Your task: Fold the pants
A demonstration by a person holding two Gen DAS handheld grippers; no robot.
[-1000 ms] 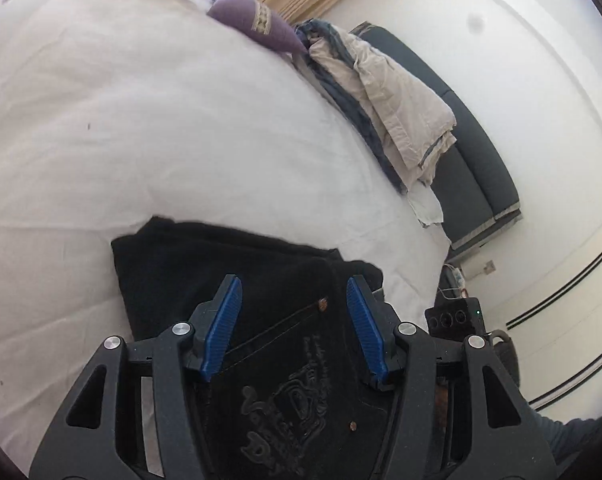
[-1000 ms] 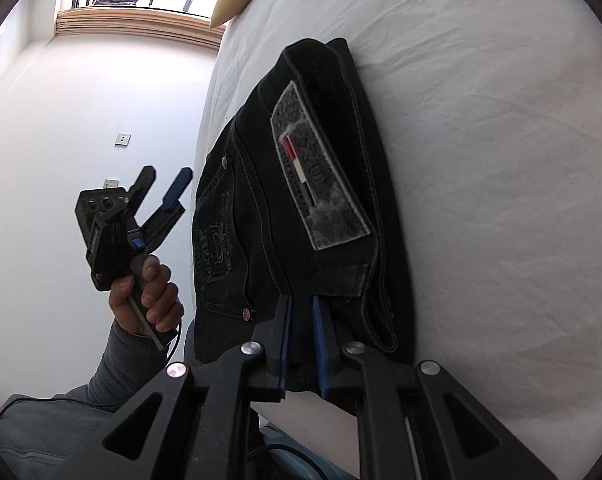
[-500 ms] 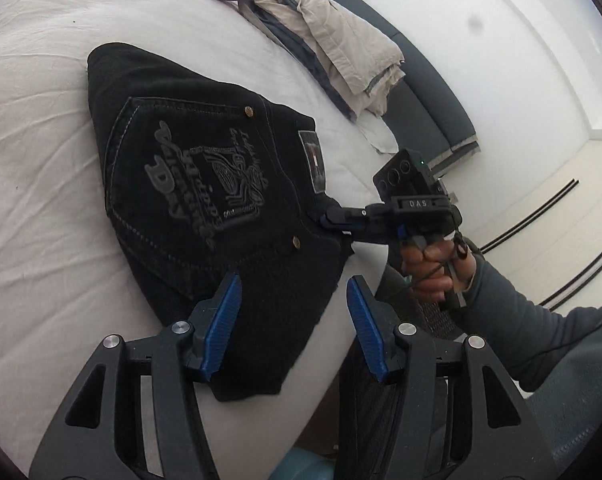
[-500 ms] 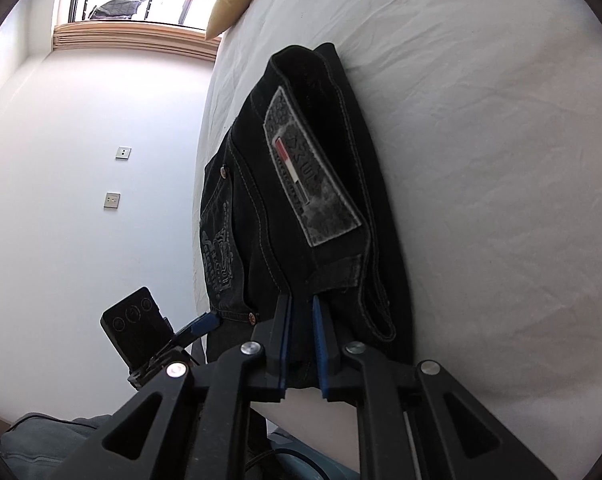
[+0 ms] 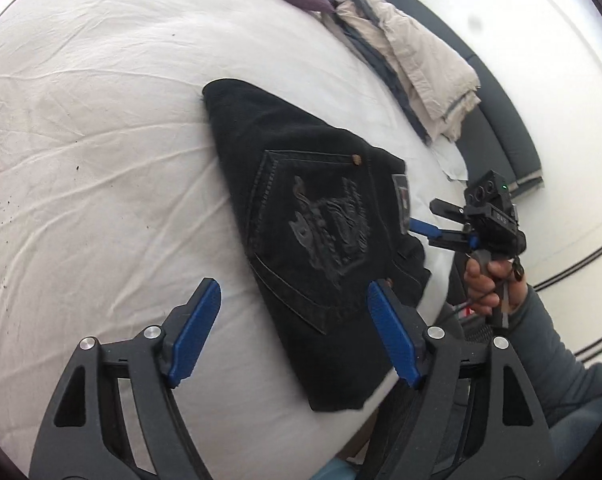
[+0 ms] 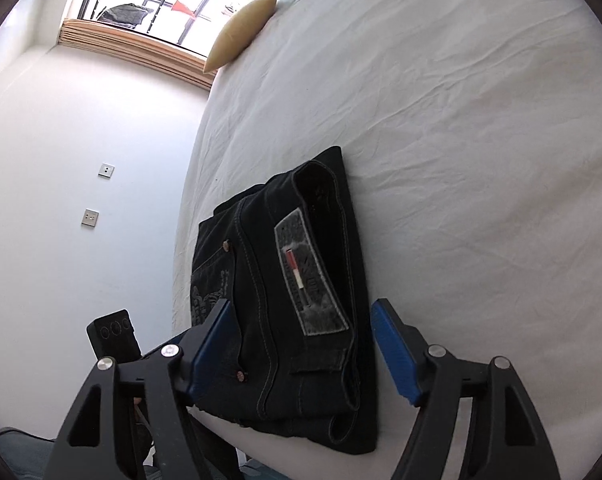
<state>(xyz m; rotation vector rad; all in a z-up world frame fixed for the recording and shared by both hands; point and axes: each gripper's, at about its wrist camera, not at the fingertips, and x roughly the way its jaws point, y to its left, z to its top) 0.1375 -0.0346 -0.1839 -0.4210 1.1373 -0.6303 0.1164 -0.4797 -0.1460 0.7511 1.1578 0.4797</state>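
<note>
Folded black pants (image 5: 313, 232) on white bed (image 5: 101, 140); left tongs (image 5: 293, 336) apart, right tongs (image 6: 301, 356) apart, apparently clear of fabric.

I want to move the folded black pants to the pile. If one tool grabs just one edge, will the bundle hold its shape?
Probably not. The pants are soft denim in loose stacked layers, so they would likely droop and unfold. They look thick, so fairly heavy. The wrinkled sheet suggests pushing would drag, not slide.
</note>
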